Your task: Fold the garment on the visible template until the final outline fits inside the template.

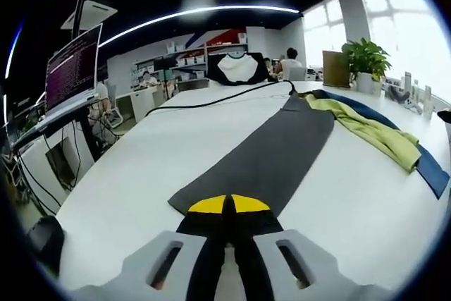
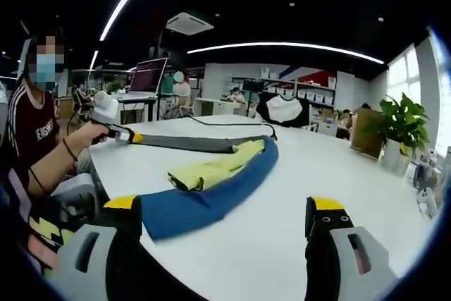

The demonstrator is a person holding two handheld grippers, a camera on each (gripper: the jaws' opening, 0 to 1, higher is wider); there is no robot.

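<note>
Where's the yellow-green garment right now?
The crumpled yellow-green garment lies on the long blue cloth strip mid-table in the right gripper view, beside the dark grey mat. In the left gripper view it sits right of that mat.

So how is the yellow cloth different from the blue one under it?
The yellow-green garment is crumpled and bunched, while the blue mat lies flat and smooth. The yellow-green garment is smaller and lies on top; the blue mat is longer and sticks out past it at the near end. Both are soft cloth resting on the white table.
</note>
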